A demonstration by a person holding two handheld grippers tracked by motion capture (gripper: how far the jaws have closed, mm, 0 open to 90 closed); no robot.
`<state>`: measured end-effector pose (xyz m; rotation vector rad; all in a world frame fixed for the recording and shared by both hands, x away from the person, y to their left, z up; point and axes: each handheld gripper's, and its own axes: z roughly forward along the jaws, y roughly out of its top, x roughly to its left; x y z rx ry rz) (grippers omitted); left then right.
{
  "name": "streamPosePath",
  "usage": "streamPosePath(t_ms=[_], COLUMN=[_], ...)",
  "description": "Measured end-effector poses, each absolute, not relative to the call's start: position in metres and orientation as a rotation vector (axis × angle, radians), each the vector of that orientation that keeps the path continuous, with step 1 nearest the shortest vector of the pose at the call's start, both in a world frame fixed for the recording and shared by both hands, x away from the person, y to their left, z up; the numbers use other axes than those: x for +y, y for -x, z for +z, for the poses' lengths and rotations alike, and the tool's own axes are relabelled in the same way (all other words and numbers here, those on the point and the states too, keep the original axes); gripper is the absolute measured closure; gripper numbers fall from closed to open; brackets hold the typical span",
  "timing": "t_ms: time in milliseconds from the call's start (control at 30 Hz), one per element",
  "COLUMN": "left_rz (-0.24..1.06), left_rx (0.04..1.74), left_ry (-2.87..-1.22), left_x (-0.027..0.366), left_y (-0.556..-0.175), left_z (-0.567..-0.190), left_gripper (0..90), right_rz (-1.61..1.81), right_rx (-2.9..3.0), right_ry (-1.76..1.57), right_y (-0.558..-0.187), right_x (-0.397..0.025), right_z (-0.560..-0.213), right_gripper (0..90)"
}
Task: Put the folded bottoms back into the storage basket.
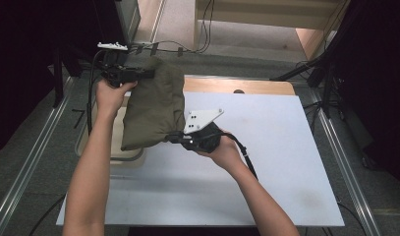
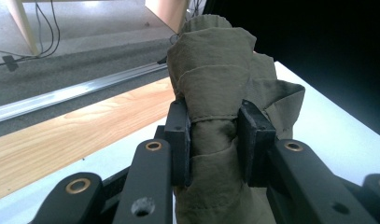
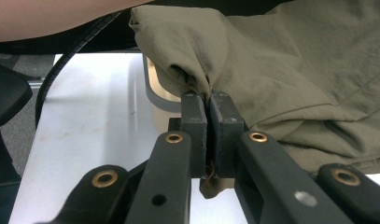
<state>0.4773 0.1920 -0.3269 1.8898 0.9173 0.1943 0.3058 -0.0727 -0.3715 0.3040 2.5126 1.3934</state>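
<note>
1. An olive-green cloth [image 1: 154, 105] hangs between the two tools, lifted above the left part of the white tabletop [image 1: 266, 162] and spread in a slanted sheet.
2. The left tool [image 1: 147, 73] grips the cloth's far upper corner, beyond the tabletop's far-left corner; in the left gripper view its jaws stand a little apart with a thick bunched roll of the cloth [image 2: 211, 107] clamped between them.
3. The right tool [image 1: 174, 137] grips the cloth's near lower corner, over the tabletop. In the right gripper view its jaws are pressed almost together on a thin fold of the cloth [image 3: 290, 79] (a small tip of fabric pokes out below the pads).
4. Under the hanging cloth a light-coloured tray [image 1: 125, 155] sits at the tabletop's left edge; its rounded rim [image 3: 156, 95] also shows in the right gripper view, just behind the pinched fold.
5. A strip of bare wood [image 1: 237, 87] runs along the tabletop's far edge.
</note>
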Motion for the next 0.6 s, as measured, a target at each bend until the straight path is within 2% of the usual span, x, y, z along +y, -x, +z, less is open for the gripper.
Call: streamPosePath(t_ms=[600], left_rz=[0.217], left_rx=[0.937], left_ry=[-1.891], left_x=[0.218], left_y=[-0.476], left_z=[-0.323], left_gripper=[70.4], right_rz=[1.395], right_rx=[2.528], right_ry=[-0.269], right_y=[-0.31], right_x=[-0.045], right_z=[-0.37], right_gripper=[83.9])
